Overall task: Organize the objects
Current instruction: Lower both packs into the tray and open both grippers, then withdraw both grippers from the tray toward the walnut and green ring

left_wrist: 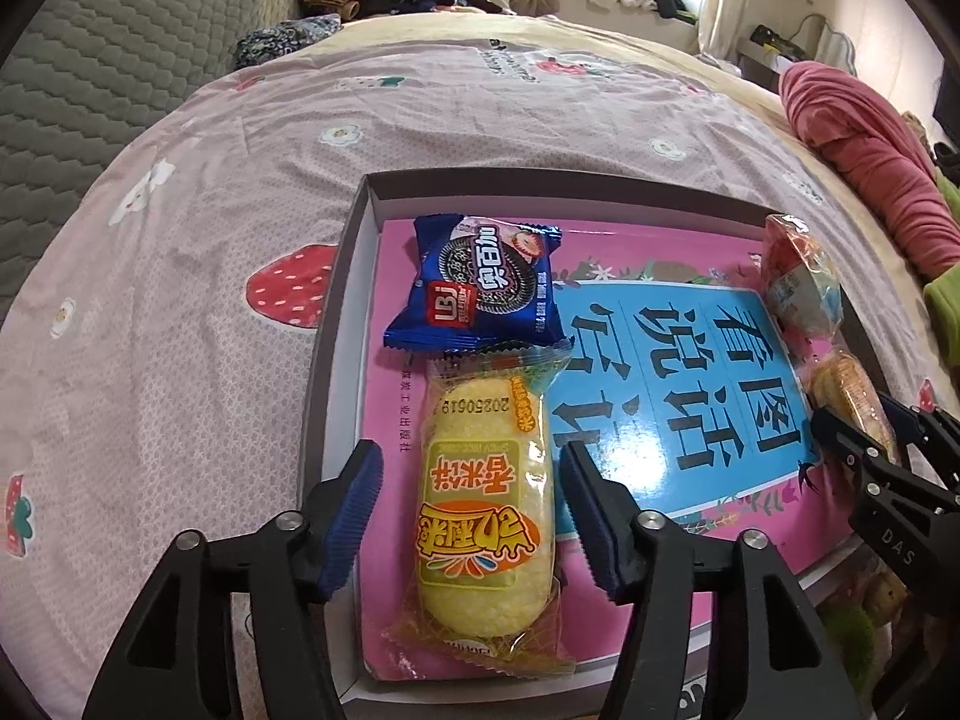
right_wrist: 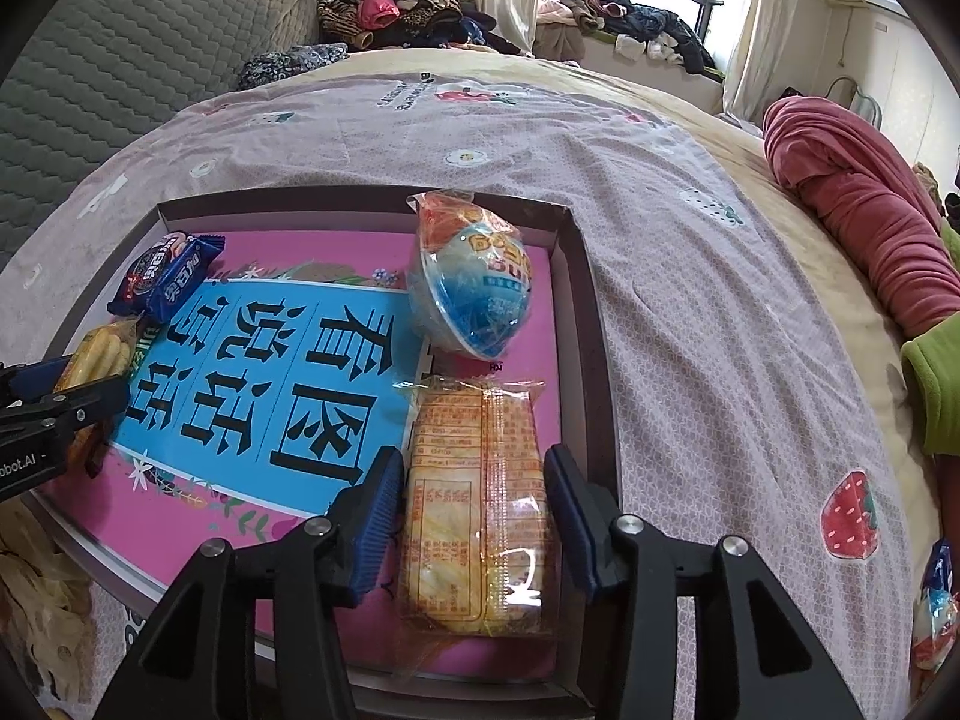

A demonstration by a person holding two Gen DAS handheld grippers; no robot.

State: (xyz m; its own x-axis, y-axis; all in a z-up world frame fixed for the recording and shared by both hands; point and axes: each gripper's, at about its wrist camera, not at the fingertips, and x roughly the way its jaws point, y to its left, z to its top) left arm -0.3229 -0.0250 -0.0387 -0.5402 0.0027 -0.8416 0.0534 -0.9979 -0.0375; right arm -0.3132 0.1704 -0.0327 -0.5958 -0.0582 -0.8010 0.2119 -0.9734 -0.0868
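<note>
Left wrist view: left gripper [left_wrist: 471, 501] jaws apart, straddling the yellow rice-cracker pack [left_wrist: 486, 516], clear gap each side, pads not pressing. Pack lies lengthwise on the pink-and-blue book [left_wrist: 660, 372] inside the shallow grey box [left_wrist: 336, 324]; its far end sits under the edge of the blue cookie packet [left_wrist: 480, 288]. Right gripper [left_wrist: 864, 450] is visible at the right edge near the orange biscuit pack [left_wrist: 852, 396] (mostly hidden behind it), with the round wrapped cup [left_wrist: 801, 282] beyond. Right wrist view: right gripper [right_wrist: 474, 516] open around the orange biscuit pack [right_wrist: 474, 510], pads just beside it, small gaps both sides. Round wrapped cup [right_wrist: 474, 282] sits just past the pack's far end, near the box wall [right_wrist: 591, 312]. Box rests on the strawberry-print bedspread [right_wrist: 690, 300]; red bundle of cloth [right_wrist: 858, 210] well off right, clothes pile [right_wrist: 396, 6] far back.
</note>
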